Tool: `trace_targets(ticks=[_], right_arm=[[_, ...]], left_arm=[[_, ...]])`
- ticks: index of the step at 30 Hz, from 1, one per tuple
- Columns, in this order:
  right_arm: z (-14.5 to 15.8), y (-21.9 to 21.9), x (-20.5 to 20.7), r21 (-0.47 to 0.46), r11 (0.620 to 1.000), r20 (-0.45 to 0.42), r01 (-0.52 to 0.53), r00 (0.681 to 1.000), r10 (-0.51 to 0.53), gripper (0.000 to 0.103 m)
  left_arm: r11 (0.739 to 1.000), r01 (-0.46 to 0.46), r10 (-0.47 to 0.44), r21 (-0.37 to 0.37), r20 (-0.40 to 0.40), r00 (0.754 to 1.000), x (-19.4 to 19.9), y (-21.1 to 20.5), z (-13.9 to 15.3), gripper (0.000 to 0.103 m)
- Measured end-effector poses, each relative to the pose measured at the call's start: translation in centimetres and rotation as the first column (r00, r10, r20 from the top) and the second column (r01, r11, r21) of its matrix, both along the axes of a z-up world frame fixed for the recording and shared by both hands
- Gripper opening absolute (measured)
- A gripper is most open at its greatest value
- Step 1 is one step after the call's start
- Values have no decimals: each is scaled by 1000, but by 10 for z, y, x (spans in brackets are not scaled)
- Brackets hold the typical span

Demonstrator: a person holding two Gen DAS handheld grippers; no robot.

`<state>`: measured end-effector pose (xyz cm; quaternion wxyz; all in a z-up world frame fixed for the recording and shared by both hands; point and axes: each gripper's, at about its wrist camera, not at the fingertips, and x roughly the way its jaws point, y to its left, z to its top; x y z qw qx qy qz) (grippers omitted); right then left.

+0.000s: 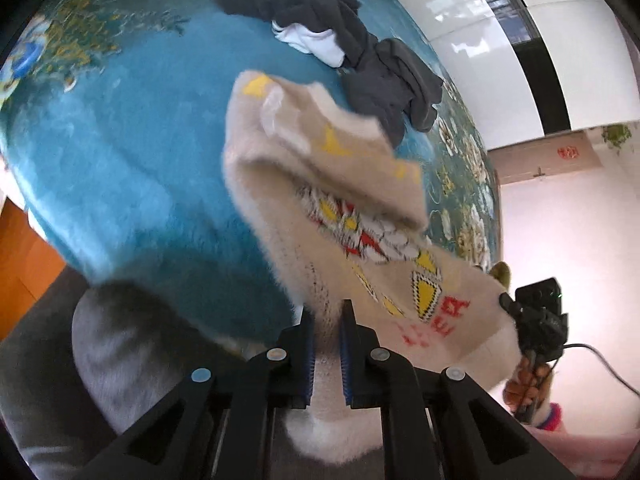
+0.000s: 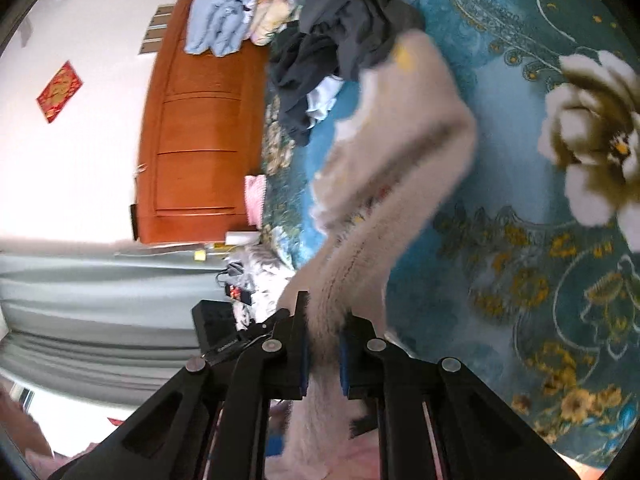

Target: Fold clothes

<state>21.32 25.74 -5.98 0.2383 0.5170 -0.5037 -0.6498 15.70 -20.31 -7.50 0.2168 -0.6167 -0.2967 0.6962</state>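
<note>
You have the fuzzy beige sweater with yellow-and-red print (image 1: pixel 360 240) lifted over the teal floral blanket (image 1: pixel 120 160) — left gripper (image 1: pixel 327 354) and right gripper (image 2: pixel 323 354) each clamped on it. Nothing looks folded; the dark crumpled clothes (image 1: pixel 320 20) wait too.

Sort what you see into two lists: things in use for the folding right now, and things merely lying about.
In use:
beige sweater
left gripper, shut on it
right gripper, shut on it
blue blanket beneath

Lying about:
dark clothes pile
wooden cabinet
light blue bundle on it
</note>
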Motion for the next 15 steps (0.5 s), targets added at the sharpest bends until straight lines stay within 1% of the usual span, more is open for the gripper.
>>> trace_targets(ticks=[1, 4, 6, 8, 11, 12, 13, 15], right_arm=[[2, 2, 2, -5, 1000, -4, 8, 1000, -8, 12], [-5, 9, -18, -42, 996, -4, 73, 997, -73, 12], [-10, 8, -42, -58, 994, -4, 97, 995, -98, 12], [-16, 7, -67, -74, 990, -4, 122, 992, -122, 13], [-30, 9, -97, -87, 981, 17, 173, 985, -172, 14], [-36, 10, -107, -89, 977, 27, 193, 981, -191, 14], [-42, 11, -116, -90, 973, 38, 212, 977, -209, 14], [-49, 13, -125, -67, 970, 50, 233, 972, -230, 15]], left_arm=[[1000, -19, 19, 16, 17, 1000, -5, -5, -3, 11], [992, -102, 98, 67, 64, 993, -32, -13, -20, 11], [975, -186, 171, 119, 131, 977, -52, -15, -36, 11], [949, -268, 234, 168, 195, 952, -68, -11, -52, 11], [885, -398, 328, 241, 285, 901, -87, -16, -75, 12], [866, -432, 352, 254, 305, 885, -92, -17, -80, 14], [851, -457, 372, 260, 317, 872, -97, -17, -84, 14], [823, -500, 403, 271, 343, 849, -105, -16, -91, 18]])
